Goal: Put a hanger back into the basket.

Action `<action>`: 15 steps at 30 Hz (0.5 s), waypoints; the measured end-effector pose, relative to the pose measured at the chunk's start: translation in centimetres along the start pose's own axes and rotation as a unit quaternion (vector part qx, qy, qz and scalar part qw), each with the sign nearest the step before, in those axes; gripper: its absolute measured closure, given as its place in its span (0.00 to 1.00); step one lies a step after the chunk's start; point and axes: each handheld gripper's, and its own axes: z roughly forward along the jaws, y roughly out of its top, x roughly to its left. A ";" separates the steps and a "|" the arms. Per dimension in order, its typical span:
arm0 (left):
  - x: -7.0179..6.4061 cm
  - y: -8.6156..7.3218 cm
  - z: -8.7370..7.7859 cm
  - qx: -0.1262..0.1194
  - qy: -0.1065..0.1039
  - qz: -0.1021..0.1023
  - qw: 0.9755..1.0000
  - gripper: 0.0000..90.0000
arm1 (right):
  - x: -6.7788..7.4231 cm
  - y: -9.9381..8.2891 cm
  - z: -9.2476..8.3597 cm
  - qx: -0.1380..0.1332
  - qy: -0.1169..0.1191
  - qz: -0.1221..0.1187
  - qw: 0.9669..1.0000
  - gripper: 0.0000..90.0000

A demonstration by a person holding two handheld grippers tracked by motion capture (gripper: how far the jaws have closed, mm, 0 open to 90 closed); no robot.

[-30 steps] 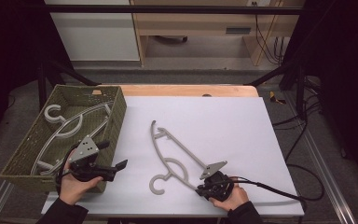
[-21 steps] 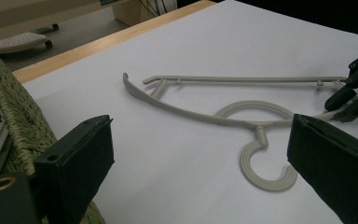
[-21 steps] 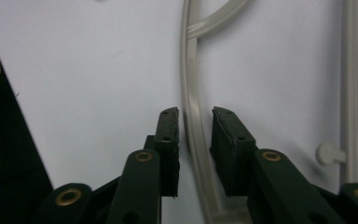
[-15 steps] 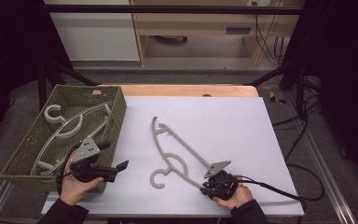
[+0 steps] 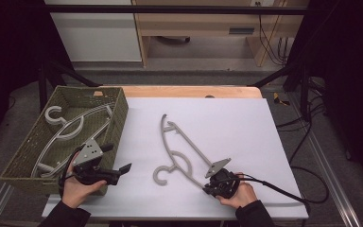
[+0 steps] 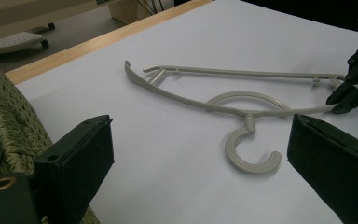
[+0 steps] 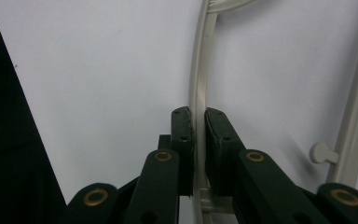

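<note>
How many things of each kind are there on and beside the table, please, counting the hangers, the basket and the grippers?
Hangers: 2, one on the table and at least one in the basket; overlapping rods there may hide more.
Basket: 1.
Grippers: 2, the left gripper open, the right gripper shut on the table hanger.
Total: 5.

We look along our right tongs (image 7: 199, 135), whose two black jaws rise from the bottom edge and press from both sides on a thin beige arm of the hanger (image 7: 198, 70). That arm runs straight up between the pads and curves off toward the top right. Another hanger bar descends along the right edge, with a small round peg (image 7: 323, 153) sticking out of it. Everything lies on the white counter (image 7: 98, 70); a dark area borders the left.
</note>
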 end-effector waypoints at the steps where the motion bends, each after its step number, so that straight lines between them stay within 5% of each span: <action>1: 0.0 0.0 0.0 0.000 0.000 0.000 1.000 0.07 | -0.1 0.1 -0.1 -0.002 0.005 -0.001 1.000 0.92; 10: -0.1 0.1 0.0 0.000 -0.005 0.006 1.000 0.07 | -0.8 0.9 -2.0 -0.058 0.039 0.013 0.998 0.93; 15: -0.1 0.3 -0.2 -0.001 -0.010 0.017 1.000 0.07 | -1.1 1.5 -3.7 -0.076 0.062 0.001 0.995 0.93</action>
